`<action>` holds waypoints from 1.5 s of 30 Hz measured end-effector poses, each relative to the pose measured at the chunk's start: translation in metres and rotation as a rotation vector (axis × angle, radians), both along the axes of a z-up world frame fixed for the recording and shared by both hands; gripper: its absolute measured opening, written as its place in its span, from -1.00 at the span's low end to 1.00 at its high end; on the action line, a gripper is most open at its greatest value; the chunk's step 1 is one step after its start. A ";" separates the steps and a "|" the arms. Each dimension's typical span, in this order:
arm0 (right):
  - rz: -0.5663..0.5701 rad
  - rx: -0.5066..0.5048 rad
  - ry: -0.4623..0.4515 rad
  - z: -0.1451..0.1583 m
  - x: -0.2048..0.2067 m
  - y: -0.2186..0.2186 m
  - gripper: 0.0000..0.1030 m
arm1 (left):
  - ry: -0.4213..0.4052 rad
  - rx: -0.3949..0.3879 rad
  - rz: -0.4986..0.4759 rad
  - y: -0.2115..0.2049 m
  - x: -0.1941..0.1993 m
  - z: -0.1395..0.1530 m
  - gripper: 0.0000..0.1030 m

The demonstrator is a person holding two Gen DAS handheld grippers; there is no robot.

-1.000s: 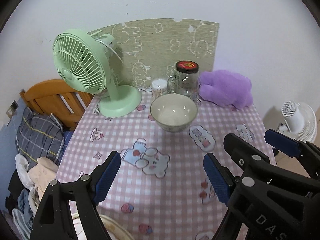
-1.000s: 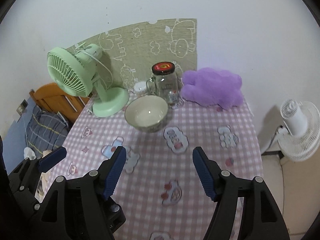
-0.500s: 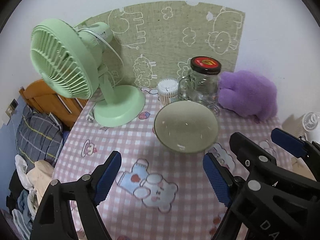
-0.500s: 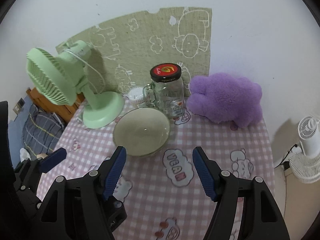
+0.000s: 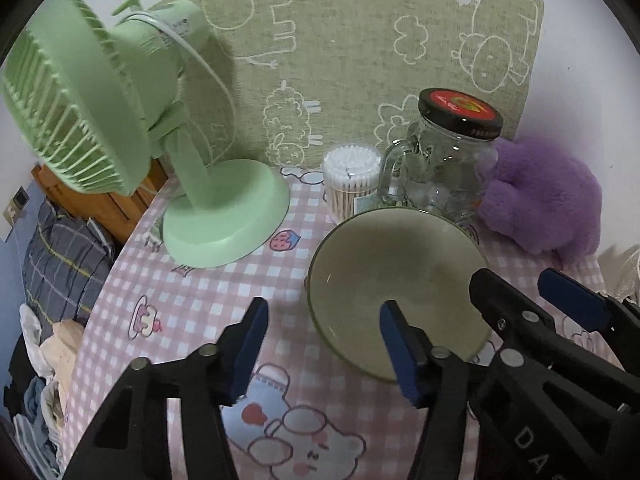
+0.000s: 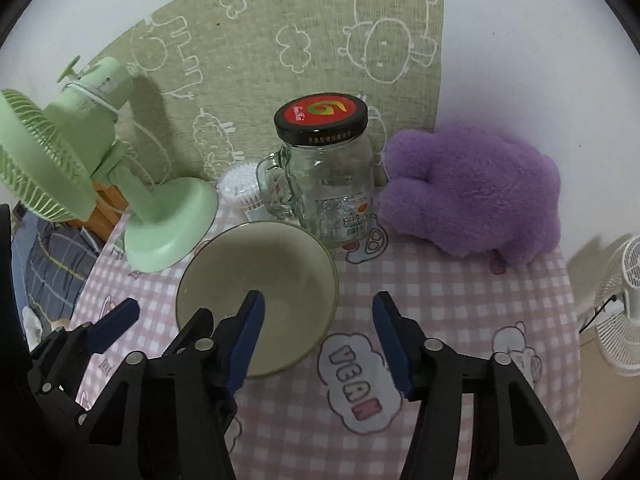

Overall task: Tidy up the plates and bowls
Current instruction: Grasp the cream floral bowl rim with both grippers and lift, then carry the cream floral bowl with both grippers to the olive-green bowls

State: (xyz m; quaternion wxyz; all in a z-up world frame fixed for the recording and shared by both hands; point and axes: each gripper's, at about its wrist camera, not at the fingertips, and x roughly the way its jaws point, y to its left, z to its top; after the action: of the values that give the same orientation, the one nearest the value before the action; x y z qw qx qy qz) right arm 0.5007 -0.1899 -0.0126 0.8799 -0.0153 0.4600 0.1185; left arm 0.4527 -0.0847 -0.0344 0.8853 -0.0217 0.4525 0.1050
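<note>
Bowl [image 5: 396,280] nearer; pale-green, empty, upright.

Bare table [image 6: 440,280] lies right of the bowl [image 6: 256,292]. Behind it, jar [image 6: 324,184], cotton swabs [image 5: 352,184] and fan base [image 5: 228,216] block passage.

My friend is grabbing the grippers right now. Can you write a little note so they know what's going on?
Left gripper: nothing gripped; jaws have just been closing and straddle the bowl's left rim, one pad over the inside, one outside.
Right gripper: the same at the bowl's right rim, also just closing.
Bowl: empty, upright on the pink checked tablecloth, just in front of the glass jar and the cotton swab tub; green fan to its left.
Done: both grippers brought to the bowl.
Left: grip it, lift it and put it away. No plates in view.
</note>
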 end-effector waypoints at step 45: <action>-0.050 -0.060 0.076 -0.014 -0.027 -0.017 -0.77 | 0.095 -0.020 -0.033 -0.013 -0.032 -0.011 -0.65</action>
State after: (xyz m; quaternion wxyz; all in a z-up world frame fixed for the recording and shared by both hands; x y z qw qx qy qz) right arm 0.4732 -0.2072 -0.0264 0.8636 -0.0258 0.4965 0.0832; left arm 0.4211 -0.0980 -0.0455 0.8643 -0.0179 0.4952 0.0868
